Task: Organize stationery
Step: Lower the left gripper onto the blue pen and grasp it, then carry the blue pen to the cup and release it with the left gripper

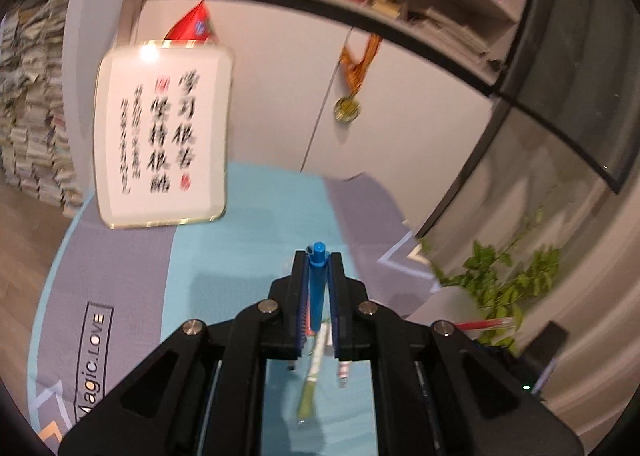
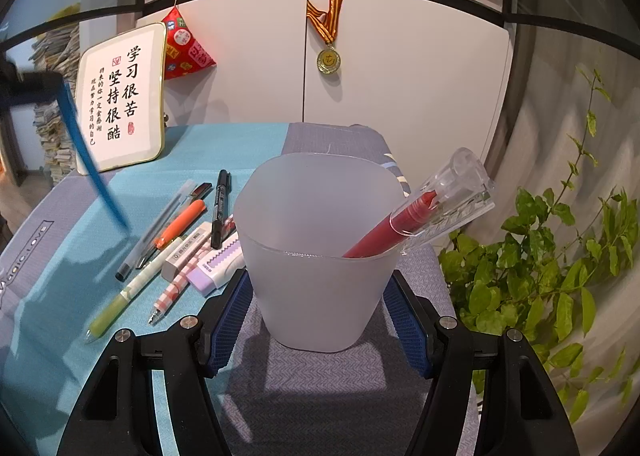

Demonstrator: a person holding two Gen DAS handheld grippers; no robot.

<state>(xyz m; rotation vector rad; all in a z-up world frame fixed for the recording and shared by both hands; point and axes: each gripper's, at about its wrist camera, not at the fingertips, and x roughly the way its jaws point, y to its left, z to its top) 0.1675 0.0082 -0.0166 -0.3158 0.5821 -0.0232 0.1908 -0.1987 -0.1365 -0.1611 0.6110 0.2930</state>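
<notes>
The left gripper point(image 1: 318, 256) is closed tight on a blue pen point(image 1: 318, 288); the pen runs lengthwise between the two pads, its capped end poking out just past the fingertips and its barrel reaching back toward the camera; in the right wrist view the same pen point(image 2: 94, 172) hangs slanted in the air at the far left, above the tablecloth point(image 2: 48, 316) and apart from everything lying on it.

The right gripper point(image 2: 318, 308) clasps a frosted plastic cup point(image 2: 320, 256) standing upright on the grey part of the cloth; its blue pads point(image 2: 230, 324) press the cup's lower sides, one on each side, so the jaws stand wide yet are holding; a red pen point(image 2: 380, 232) with a clear cap leans inside the cup, its top over the right rim.

To the left of the cup, on the turquoise strip, lies the remaining stationery: a black marker point(image 2: 220, 212), an orange pen point(image 2: 180, 224), a clear pen point(image 2: 156, 232), a green pen point(image 2: 128, 292), a checked pen point(image 2: 170, 292), a white eraser point(image 2: 186, 254) and a lilac eraser point(image 2: 216, 264) just beside the cup's left wall and the left pad; these lie close together, several touching.

Behind stand a framed calligraphy sign point(image 2: 120, 96) and a white cabinet point(image 2: 400, 56) with a medal point(image 2: 329, 58) hanging on it; a green plant point(image 2: 540, 256) is at the right.
</notes>
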